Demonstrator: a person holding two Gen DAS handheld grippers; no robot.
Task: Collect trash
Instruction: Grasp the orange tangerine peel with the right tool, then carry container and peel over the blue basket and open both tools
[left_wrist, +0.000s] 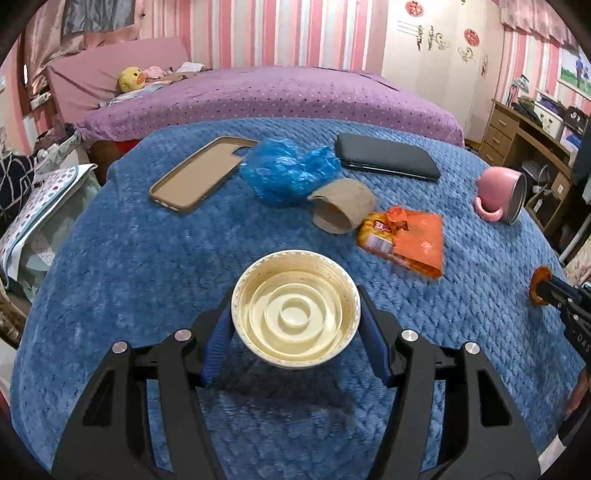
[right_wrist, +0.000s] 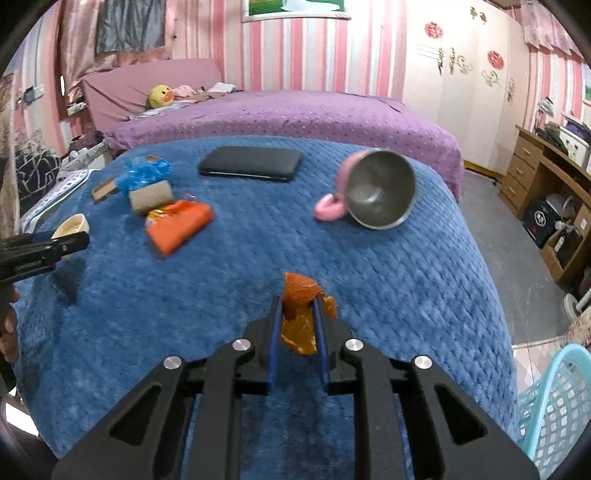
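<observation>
My left gripper (left_wrist: 295, 314) is shut on a cream plastic lid (left_wrist: 295, 308), open side up, held above the blue blanket (left_wrist: 147, 277); it also shows at the left of the right wrist view (right_wrist: 72, 225). My right gripper (right_wrist: 298, 306) is shut on a piece of orange peel (right_wrist: 301, 291), also seen at the right edge of the left wrist view (left_wrist: 540, 286). On the blanket lie a crumpled blue plastic bag (left_wrist: 286, 171), a cardboard tube (left_wrist: 341, 206) and an orange snack wrapper (left_wrist: 406, 238).
A brown phone case (left_wrist: 195, 173), a black phone (left_wrist: 388, 157) and a tipped pink mug (right_wrist: 373, 190) lie on the blanket. A turquoise mesh basket (right_wrist: 554, 402) stands low at the right. A purple bed (right_wrist: 295, 114) is behind, a wooden desk (right_wrist: 546, 166) at right.
</observation>
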